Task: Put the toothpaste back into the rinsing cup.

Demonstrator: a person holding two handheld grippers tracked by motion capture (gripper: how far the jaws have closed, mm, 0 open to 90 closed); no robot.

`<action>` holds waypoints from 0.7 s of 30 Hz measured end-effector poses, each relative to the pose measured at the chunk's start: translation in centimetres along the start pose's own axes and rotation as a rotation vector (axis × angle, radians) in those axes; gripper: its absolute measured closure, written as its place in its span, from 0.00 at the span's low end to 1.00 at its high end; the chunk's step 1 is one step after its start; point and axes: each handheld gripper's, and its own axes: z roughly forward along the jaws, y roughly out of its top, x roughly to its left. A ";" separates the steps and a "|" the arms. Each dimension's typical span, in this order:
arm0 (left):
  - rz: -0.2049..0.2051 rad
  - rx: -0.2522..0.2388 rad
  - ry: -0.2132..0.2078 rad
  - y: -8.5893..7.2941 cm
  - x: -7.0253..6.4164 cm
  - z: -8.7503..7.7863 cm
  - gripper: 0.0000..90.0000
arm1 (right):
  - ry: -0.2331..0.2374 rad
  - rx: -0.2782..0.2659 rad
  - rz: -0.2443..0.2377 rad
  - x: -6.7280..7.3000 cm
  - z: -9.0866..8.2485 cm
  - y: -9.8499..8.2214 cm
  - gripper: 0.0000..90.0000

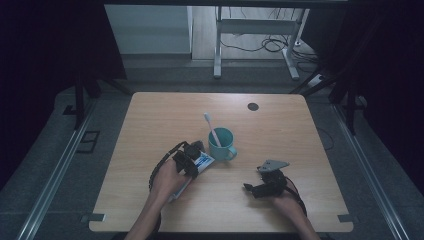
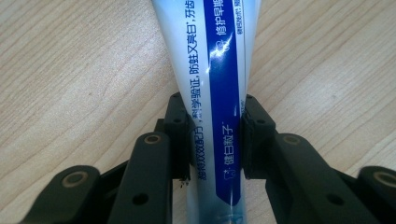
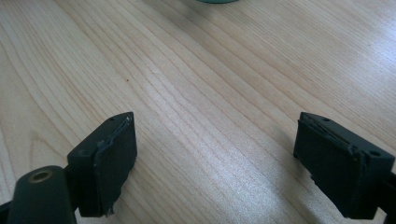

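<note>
A white tube [image 2: 212,84] with a blue printed band is clamped in the left claw [image 2: 215,140], lying on the desk [image 1: 280,130] just beside a teal cup [image 1: 221,144]. The right claw [image 3: 215,154] is held wide open over bare wood, well apart. The tube's cap end is perhaps hidden.

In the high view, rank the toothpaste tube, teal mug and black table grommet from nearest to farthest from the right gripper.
From the right gripper:
1. Teal mug, up and left.
2. Toothpaste tube, left, clamped in the left gripper.
3. Black table grommet, far edge.
</note>
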 end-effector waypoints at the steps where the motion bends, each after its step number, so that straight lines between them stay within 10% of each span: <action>1: 0.003 -0.004 -0.002 0.0 0.0 -0.1 0.77 | -0.001 0.000 0.000 0.0 0.0 0.0 0.15; 21: 0.054 -0.114 -0.011 -1.5 -0.5 -2.0 0.80 | -0.001 -0.001 -0.002 0.0 0.0 0.0 0.15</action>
